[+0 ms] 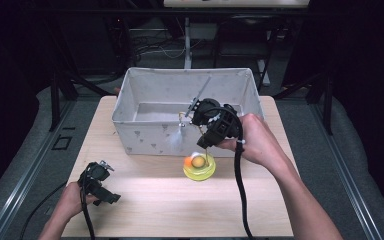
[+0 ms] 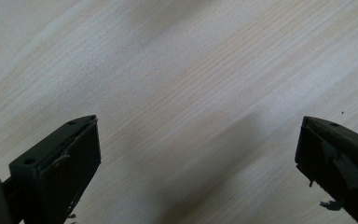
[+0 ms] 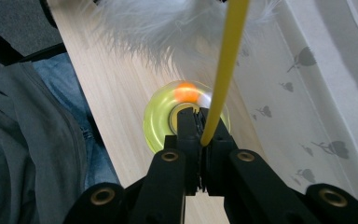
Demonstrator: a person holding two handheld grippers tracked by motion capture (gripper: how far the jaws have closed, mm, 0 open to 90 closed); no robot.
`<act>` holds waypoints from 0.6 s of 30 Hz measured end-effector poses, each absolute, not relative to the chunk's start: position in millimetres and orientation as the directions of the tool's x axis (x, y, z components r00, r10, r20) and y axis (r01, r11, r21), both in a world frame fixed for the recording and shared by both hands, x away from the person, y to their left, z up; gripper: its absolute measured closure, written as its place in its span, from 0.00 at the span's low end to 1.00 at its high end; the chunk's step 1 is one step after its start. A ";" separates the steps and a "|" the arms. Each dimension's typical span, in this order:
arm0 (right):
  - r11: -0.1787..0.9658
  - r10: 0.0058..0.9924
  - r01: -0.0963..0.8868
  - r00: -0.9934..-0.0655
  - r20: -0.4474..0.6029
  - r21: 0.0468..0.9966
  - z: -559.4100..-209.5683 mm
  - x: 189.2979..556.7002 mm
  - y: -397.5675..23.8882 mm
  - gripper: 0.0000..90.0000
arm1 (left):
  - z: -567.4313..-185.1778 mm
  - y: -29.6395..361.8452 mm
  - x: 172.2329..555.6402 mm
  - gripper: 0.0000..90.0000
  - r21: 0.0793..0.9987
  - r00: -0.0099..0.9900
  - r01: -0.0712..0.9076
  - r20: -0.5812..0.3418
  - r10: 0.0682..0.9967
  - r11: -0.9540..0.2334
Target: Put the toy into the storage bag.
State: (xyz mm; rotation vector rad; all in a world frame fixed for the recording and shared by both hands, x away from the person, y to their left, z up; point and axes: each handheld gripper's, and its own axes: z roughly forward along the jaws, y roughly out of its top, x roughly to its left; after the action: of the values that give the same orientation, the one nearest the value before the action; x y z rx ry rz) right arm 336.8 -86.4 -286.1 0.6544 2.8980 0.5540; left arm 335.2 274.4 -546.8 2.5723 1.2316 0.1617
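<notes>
One feather toy wand (image 3: pixel 223 60), pinched in my right tool (image 3: pixel 201 135); left tool (image 2: pixel 196 163) spread, idle near the counter's (image 1: pixel 145 200) front-left corner.
Risk: the thin wand slips, feathers (image 1: pixel 175 137) snag the bin's (image 1: pixel 145 137) front wall, toppling the yellow base (image 1: pixel 200 171).

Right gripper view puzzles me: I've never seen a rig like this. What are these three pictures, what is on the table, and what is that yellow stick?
A person sits at a wooden table holding a hand-operated two-jaw gripper in each hand. The high view looks down from above; the other two pictures come from cameras riding on each gripper, looking along its black jaws.

The left gripper has its jaws wide apart over bare wood, holding nothing. The right gripper is shut on a thin yellow rod, which seems to be the stem of a toy with a white feather tuft near its top and a round yellow-green base carrying an orange ball. Behind it stands a white fabric bin with a small grey print.
</notes>
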 end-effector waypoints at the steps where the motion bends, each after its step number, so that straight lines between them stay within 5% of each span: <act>1: 0.839 0.436 0.393 -0.900 -0.032 0.378 -284.4 337.3 -86.8 0.98 | -546.7 274.6 335.3 0.00 0.298 0.630 0.746 -0.022 0.776 -0.596; 18: 0.826 0.453 0.400 -0.890 -0.045 0.397 -254.2 348.0 -92.4 0.98 | -547.3 273.5 335.3 0.00 0.299 0.632 0.744 -0.025 0.775 -0.597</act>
State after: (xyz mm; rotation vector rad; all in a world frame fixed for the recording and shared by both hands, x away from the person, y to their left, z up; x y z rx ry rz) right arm 348.0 -92.4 -254.2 0.6740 2.8693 0.5785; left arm 335.3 273.5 -547.3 2.5743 1.2289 0.1554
